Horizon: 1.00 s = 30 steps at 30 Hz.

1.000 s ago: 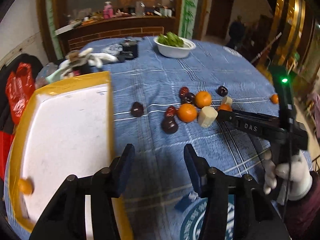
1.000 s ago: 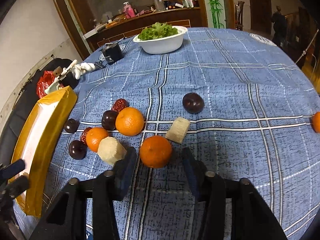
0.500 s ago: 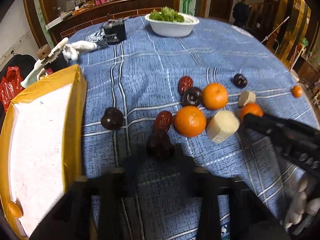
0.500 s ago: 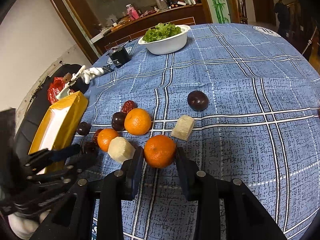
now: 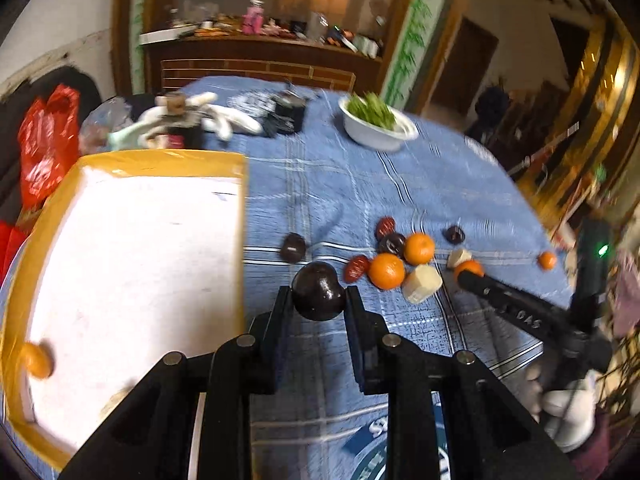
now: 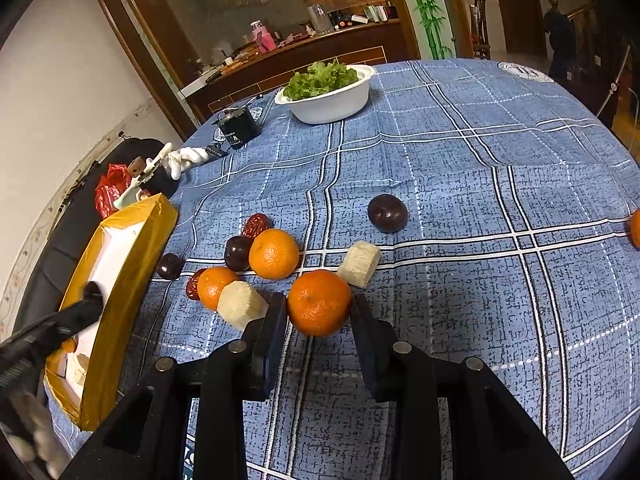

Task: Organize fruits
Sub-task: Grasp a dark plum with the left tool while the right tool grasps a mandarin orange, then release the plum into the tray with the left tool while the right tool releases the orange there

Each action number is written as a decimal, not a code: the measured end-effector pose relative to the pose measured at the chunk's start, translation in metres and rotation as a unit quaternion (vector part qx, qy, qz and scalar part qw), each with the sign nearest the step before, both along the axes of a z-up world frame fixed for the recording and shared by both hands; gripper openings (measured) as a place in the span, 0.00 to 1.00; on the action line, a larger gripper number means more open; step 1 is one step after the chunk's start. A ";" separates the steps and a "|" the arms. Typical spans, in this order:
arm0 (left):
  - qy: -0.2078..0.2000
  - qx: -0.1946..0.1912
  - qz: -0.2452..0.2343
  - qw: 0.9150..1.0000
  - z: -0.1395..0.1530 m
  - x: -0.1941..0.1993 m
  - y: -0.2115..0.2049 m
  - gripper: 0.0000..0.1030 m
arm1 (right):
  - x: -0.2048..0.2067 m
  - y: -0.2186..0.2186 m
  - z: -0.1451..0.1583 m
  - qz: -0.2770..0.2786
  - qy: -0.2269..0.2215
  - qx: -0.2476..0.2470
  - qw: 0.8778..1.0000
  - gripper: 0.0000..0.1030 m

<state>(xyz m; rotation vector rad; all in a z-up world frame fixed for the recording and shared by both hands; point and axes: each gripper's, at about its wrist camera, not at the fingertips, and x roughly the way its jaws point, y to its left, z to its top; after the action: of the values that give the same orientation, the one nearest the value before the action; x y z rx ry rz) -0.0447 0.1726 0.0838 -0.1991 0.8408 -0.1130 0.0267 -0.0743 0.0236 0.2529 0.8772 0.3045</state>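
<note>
Dim, warm indoor light with lit windows behind, heavy fisheye bending and dark corners; the left view is motion-blurred, the right sharp.

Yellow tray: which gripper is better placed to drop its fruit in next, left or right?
Left. The left gripper holds a dark plum right beside the yellow tray. The right gripper, clamped on an orange, sits farther away, with other fruit between.
</note>
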 end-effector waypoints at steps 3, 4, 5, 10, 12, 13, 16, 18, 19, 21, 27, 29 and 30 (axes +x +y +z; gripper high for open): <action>-0.015 -0.002 0.024 1.000 0.011 -0.015 0.030 0.24 | -0.007 0.013 0.009 0.001 -0.007 -0.008 1.000 0.35; -0.019 0.003 0.035 0.999 0.013 -0.020 0.042 0.24 | -0.011 0.020 0.014 0.007 -0.009 -0.001 1.000 0.35; -0.022 0.005 0.043 0.999 0.014 -0.023 0.050 0.24 | -0.015 0.029 0.020 0.017 -0.011 0.007 1.000 0.35; -0.013 0.002 0.094 0.996 0.009 -0.029 0.106 0.24 | -0.039 0.107 0.056 0.104 -0.034 0.002 0.994 0.35; -0.007 0.002 0.112 0.994 0.003 -0.028 0.126 0.24 | -0.048 0.144 0.066 0.149 -0.037 -0.002 0.988 0.35; -0.002 0.000 0.121 0.993 0.000 -0.028 0.136 0.24 | -0.052 0.162 0.068 0.168 -0.037 -0.004 0.985 0.35; 0.012 -0.003 0.141 0.990 -0.012 -0.025 0.159 0.24 | -0.062 0.213 0.066 0.222 -0.029 -0.015 0.974 0.36; 0.025 -0.007 0.155 0.988 -0.020 -0.022 0.176 0.24 | -0.067 0.243 0.060 0.246 -0.023 -0.028 0.969 0.36; 0.031 -0.011 0.162 0.986 -0.025 -0.021 0.185 0.24 | -0.069 0.256 0.055 0.254 -0.020 -0.035 0.966 0.36; 0.042 -0.022 0.172 0.984 -0.032 -0.021 0.198 0.24 | -0.069 0.278 0.044 0.266 -0.013 -0.050 0.963 0.36; 0.041 -0.056 0.191 0.979 -0.037 -0.036 0.222 0.29 | -0.064 0.315 0.016 0.267 0.003 -0.088 0.960 0.37; 0.034 -0.075 0.191 0.978 -0.034 -0.042 0.227 0.37 | -0.065 0.318 0.014 0.272 0.000 -0.091 0.958 0.38; 0.030 -0.083 0.190 0.978 -0.033 -0.044 0.228 0.40 | -0.065 0.320 0.013 0.275 -0.001 -0.092 0.957 0.40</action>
<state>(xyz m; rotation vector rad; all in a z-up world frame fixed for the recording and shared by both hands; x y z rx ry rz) -0.0888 0.4008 0.0511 -0.5195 0.8407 0.1837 -0.0387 0.2452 0.0367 -0.1735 0.9569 0.7346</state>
